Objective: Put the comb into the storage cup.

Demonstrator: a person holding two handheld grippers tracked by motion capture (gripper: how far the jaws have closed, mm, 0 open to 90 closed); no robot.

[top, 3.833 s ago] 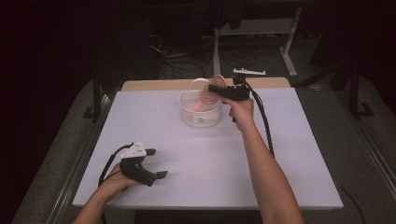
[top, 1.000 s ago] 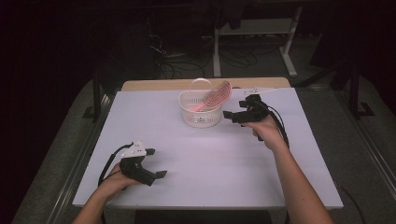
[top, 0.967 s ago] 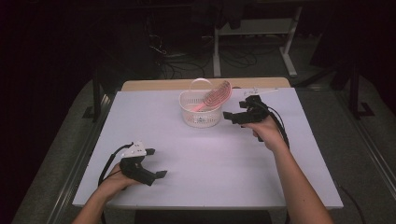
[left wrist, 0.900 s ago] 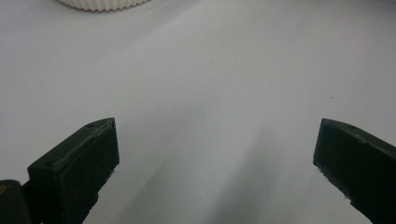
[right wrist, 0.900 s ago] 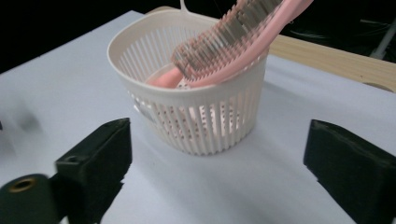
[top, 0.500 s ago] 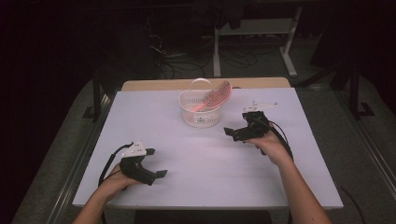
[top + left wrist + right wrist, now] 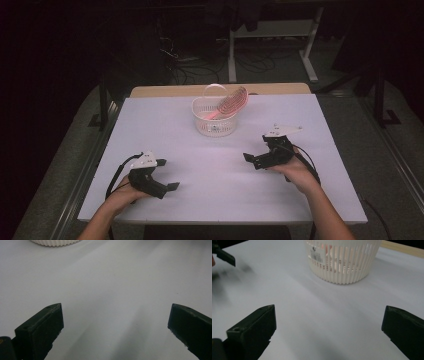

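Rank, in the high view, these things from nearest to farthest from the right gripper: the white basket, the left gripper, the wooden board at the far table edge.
1. white basket, up and left of the right gripper
2. left gripper, at the near left
3. wooden board, at the table's far edge

obstacle: white slatted plastic basket [image 7: 215,119] holding pink comb [image 7: 231,103], far centre | free: bare white table [image 7: 215,165] between both hands

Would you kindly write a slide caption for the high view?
Pink hairbrush leans in white slatted basket; both open grippers, left and right, rest on the white table.
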